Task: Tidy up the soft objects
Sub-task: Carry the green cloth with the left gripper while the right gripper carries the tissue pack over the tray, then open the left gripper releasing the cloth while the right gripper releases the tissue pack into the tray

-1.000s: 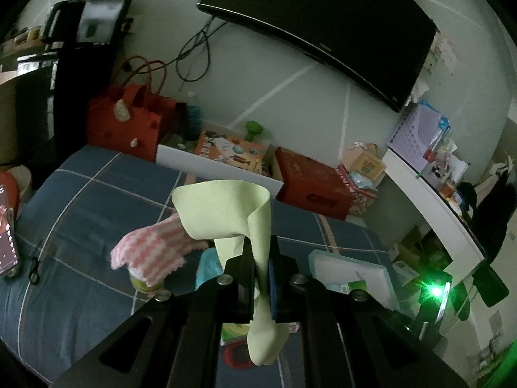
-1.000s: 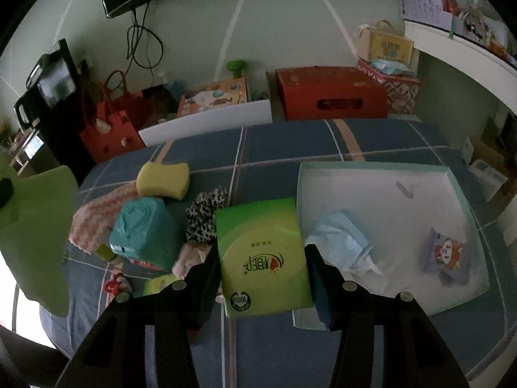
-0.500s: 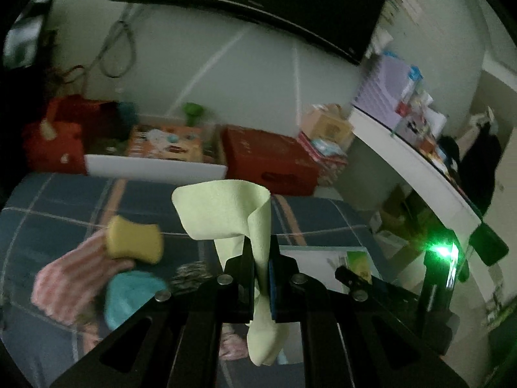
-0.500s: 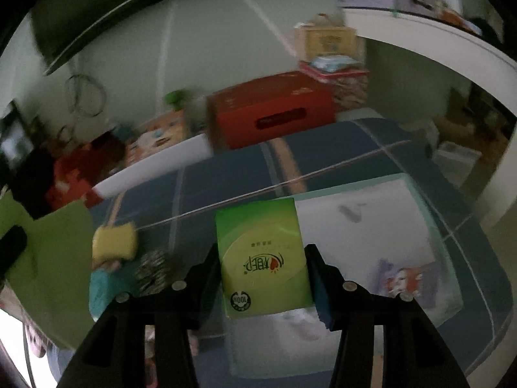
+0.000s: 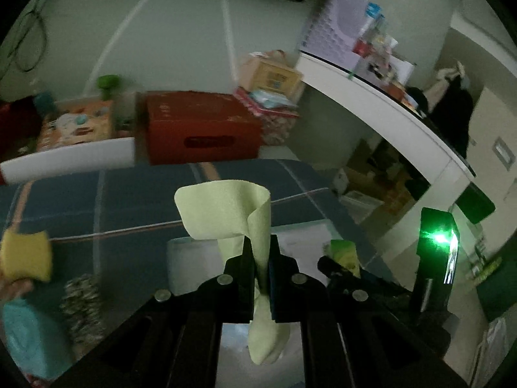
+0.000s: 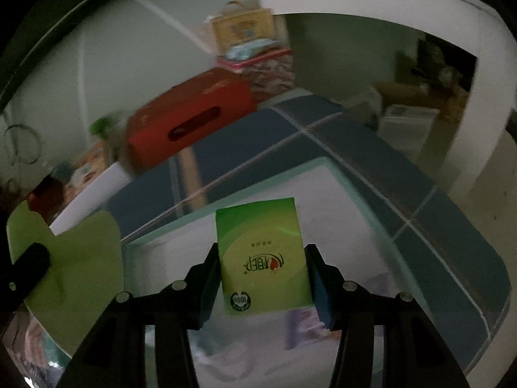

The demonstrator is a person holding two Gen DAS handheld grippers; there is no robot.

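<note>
— Though both views are dim and smeared, what can you tell about each claw?

— The left claw (image 5: 261,258) is clenched on one pale yellow-green soft cloth (image 5: 226,213); its top curls over above the fingers and its tail hangs below them, where the frame darkens. The right claw (image 6: 263,271) is grasping one green rectangular tissue pack (image 6: 263,255) by its two long sides, printed face up.

— Where are those things?

— Both are held in the air over the white shallow tray with a pale green rim (image 6: 323,200), which lies on the blue plaid bed cover (image 6: 420,200). The tray's near part is hidden behind the claws, and whatever lies inside it is too blurred to name.

— What else is cut off?

— In the left view, one yellow sponge (image 5: 26,255) sits at the left edge, with one teal soft bundle (image 5: 29,336) below it, clipped by the frame, and one black-and-white patterned piece (image 5: 82,304) just beside; its kind I cannot tell.

— And farther out?

— One red cardboard box with a slot handle (image 5: 200,129) beyond the bed, and one white curved shelf (image 5: 387,110) with clutter too blurred to count.
</note>
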